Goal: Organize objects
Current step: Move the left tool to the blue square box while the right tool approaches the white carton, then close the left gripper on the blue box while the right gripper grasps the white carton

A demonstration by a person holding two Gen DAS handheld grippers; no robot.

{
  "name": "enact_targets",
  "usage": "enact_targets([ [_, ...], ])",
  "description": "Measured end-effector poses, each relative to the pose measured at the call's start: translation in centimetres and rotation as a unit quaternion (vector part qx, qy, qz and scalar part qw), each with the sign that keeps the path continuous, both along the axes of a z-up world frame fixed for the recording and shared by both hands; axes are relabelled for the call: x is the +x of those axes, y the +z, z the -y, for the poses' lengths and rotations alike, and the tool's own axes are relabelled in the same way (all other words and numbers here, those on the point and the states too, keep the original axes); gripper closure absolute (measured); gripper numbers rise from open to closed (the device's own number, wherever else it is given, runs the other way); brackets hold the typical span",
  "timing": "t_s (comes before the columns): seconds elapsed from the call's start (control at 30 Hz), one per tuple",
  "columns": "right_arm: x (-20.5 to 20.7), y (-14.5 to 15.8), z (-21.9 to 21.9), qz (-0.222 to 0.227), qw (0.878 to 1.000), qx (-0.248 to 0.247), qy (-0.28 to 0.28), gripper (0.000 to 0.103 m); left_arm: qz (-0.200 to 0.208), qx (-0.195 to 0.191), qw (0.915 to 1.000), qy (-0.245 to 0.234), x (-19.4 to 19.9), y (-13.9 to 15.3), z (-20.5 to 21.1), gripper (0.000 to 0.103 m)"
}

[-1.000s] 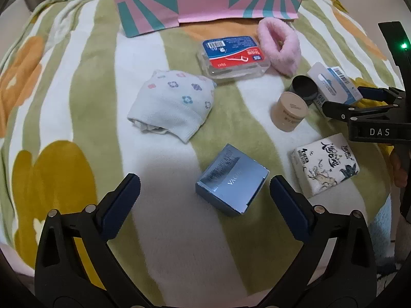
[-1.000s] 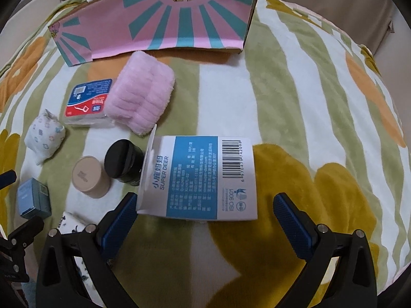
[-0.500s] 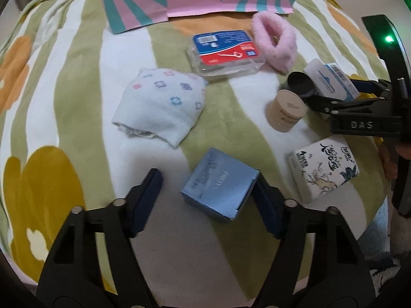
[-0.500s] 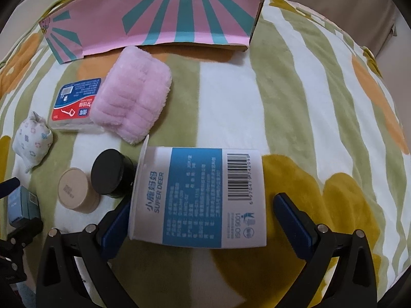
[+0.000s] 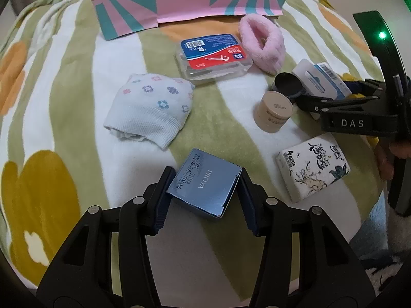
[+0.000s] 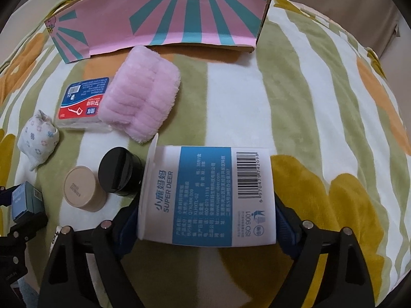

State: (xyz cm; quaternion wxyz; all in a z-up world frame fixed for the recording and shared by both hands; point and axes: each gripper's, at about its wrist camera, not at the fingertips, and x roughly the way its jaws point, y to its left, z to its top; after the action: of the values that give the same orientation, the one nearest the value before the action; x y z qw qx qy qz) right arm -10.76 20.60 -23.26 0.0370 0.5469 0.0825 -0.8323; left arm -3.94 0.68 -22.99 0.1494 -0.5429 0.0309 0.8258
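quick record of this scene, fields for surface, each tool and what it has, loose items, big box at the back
surface: striped flower blanket
left tool: shut on the blue box, pads against both its sides
right tool: jaws have just been closing; white and blue carton between them, pads at its sides
loose items: patterned sock, floss pick box, pink headband, beige jar, black jar, tissue pack
back: pink and teal cardboard box

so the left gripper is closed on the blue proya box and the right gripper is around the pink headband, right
Not quite. The left gripper is closed on the blue PROYA box, but the right gripper is around the white and blue carton, not the pink headband, which lies untouched beyond it. The right wrist view shows this.
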Motion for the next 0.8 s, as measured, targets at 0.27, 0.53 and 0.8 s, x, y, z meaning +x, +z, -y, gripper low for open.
enact_targets([
  [0.27, 0.4, 0.7, 0.1, -0.007, 1.0, -0.006, -0.002, 0.018, -0.002, 0.003, 1.0, 0.001, -0.1, 0.2, 0.1, 0.058],
  [0.53, 0.9, 2.0, 0.3, -0.022, 1.0, -0.009, 0.002, 0.018, -0.015, 0.004, 0.9999, 0.007, 0.1, 1.3, 0.1, 0.058],
  [0.8, 1.5, 3.6, 0.4, -0.039, 0.999, -0.014, 0.008, 0.018, -0.039, 0.008, 0.9991, 0.012, 0.3, 3.5, 0.7, 0.058],
])
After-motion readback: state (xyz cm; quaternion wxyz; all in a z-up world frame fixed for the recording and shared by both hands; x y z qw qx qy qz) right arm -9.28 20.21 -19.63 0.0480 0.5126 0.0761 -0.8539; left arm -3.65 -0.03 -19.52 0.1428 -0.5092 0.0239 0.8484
